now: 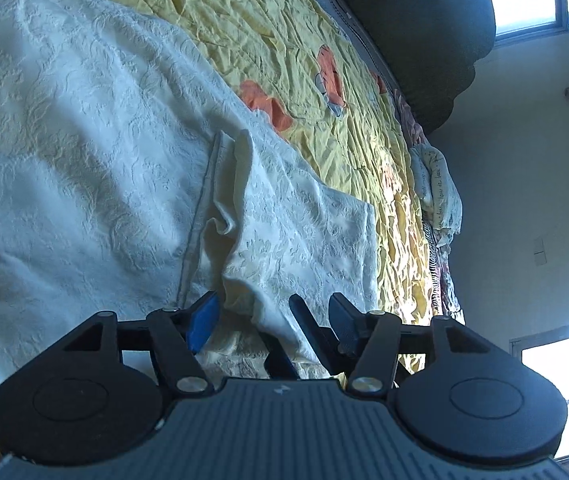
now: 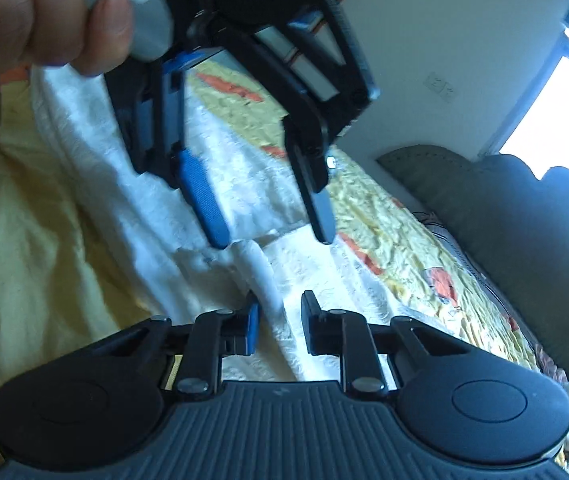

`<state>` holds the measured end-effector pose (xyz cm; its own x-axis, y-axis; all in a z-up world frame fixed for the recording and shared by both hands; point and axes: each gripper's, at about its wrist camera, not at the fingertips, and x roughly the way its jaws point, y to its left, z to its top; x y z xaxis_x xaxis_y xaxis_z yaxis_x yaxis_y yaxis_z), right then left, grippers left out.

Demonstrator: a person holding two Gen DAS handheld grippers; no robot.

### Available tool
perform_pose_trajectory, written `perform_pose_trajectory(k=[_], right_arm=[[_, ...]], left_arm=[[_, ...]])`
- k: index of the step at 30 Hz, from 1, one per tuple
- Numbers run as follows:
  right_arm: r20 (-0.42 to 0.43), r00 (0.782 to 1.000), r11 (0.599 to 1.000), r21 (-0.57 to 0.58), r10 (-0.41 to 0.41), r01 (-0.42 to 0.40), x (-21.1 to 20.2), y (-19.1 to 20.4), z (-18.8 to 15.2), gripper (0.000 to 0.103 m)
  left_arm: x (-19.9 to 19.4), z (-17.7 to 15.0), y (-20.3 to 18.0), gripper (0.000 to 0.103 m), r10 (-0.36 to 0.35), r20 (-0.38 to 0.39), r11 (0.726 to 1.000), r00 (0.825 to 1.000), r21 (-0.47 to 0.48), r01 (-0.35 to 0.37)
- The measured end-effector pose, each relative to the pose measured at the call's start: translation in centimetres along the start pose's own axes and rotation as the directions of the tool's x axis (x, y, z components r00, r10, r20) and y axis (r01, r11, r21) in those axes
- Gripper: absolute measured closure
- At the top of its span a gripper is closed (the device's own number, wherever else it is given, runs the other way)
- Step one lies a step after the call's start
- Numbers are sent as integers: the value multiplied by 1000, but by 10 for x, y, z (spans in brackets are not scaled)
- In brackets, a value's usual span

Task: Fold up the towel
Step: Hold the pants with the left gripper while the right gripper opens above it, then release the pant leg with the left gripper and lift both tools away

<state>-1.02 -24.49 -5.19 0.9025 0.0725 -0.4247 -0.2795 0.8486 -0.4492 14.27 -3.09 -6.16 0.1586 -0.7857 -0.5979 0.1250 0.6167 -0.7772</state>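
We have the towel [image 1: 84,128] spread on the bed [image 1: 324,128], white, embossed weave, lying over the yellow quilt with one corner flopped back on itself in a soft ridge [image 1: 240,184]. It reads as light, limp cloth: no stiffness, drapes and wrinkles wherever it's lifted, not slippery, nothing fragile. Expect it to sag between two grip points, so we take hold at the hemmed edge or corners, not mid-panel, and keep the span taut. Left gripper [image 1: 254,316] has jaws roughly half open, a fold of towel between them; pads don't look to be pressing on it. In the right wrist view the left gripper [image 2: 272,240] hangs above the towel [image 2: 316,280], a hand [image 2: 36,12] on its handle. Right gripper [image 2: 280,320] has jaws narrow around a raised fold of towel; a gap shows beside the dark pad, so we can't tell if it's actually pinched. We'd judge both grips need confirming before any lift.
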Motion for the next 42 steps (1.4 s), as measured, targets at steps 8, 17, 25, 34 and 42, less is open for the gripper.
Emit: perform_pose_trajectory(k=[8, 17, 25, 34, 42], right_arm=[[68, 990, 938, 316, 126, -141, -20, -50, -4, 93], [115, 972, 905, 358, 203, -231, -34, -67, -5, 89], [-60, 981, 876, 463, 185, -136, -3, -77, -25, 89], [-48, 981, 867, 478, 188, -142, 26, -79, -16, 88], [-62, 976, 842, 520, 208, -146, 42, -79, -15, 88]], left_arm=[[34, 9, 3, 54, -91, -46, 989, 995, -119, 85], [25, -1, 9, 89, -38, 4, 996, 999, -83, 38], [10, -15, 8, 89, -5, 39, 999, 999, -38, 6], [12, -17, 19, 89, 28, 40, 999, 999, -20, -27], [-23, -5, -20, 77, 186, 168, 953, 968, 209, -220]])
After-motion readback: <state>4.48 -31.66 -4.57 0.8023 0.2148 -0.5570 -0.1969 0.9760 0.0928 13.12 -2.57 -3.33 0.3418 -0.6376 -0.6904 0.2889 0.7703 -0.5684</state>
